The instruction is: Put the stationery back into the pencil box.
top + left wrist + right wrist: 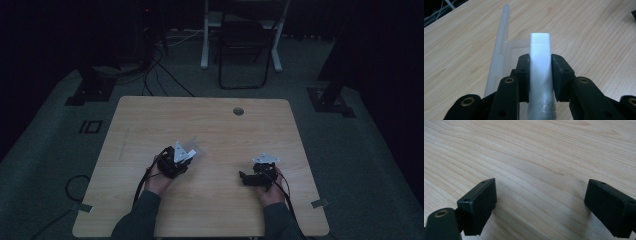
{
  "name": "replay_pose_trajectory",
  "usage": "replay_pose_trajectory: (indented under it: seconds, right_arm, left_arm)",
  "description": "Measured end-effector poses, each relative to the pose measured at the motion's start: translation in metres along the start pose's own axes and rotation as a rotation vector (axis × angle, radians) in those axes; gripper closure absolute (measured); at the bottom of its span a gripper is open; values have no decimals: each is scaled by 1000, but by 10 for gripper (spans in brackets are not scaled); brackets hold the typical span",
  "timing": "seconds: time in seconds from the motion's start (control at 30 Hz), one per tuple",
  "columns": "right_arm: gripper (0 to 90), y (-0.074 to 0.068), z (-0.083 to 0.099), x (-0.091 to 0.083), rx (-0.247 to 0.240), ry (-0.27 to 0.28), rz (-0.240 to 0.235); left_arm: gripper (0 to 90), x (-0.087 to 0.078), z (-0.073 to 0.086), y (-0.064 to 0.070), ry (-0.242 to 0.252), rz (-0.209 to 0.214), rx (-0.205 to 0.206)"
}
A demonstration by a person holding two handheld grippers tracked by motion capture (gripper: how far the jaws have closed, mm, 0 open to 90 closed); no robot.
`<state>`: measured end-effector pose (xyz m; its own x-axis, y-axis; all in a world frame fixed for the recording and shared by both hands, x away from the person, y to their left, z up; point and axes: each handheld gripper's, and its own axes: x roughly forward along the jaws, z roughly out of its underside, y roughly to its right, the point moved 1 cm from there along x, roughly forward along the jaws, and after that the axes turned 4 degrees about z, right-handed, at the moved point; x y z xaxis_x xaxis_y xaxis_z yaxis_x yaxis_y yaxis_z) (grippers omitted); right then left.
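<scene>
While the left gripper (540,75) has its fingers (522,75) clamped on a white translucent tube (539,57) with a flat, squared end, the work seems to be handling that tube over the tabletop (215,125), so a steady grip matters most. In the left gripper view the tube runs straight up between the two black pads, gripped on both flat sides, with faint print low on its body (too small to read). Just beside it, to the left in that view, lies a clear plastic strip (499,50) flat on the wood; whether the tube touches it I cannot tell.

In the high view the left gripper (175,160) sits left of centre on the tabletop, the pale tube poking forward from it, and the right gripper (257,175) is well apart to the right. Its fingers (477,202) stand wide apart over bare wood, holding nothing.

To do this step well, I judge the left hand should keep the squeeze even, since a smooth plastic tube can slip or twist. Keeping the tube level and low near the tabletop would help. The right gripper could come in slowly from the side, square to the tube's free end.
</scene>
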<state>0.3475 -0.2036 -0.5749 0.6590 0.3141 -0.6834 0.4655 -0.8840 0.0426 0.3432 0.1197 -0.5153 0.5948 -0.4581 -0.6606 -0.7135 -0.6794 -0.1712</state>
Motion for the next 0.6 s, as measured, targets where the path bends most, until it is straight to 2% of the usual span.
replay_pose_trajectory:
  seconds: [0.6]
  right_arm:
    - [105, 0, 0, 0, 1, 0, 0]
  left_arm:
    - [700, 9, 7, -4, -9, -20, -16]
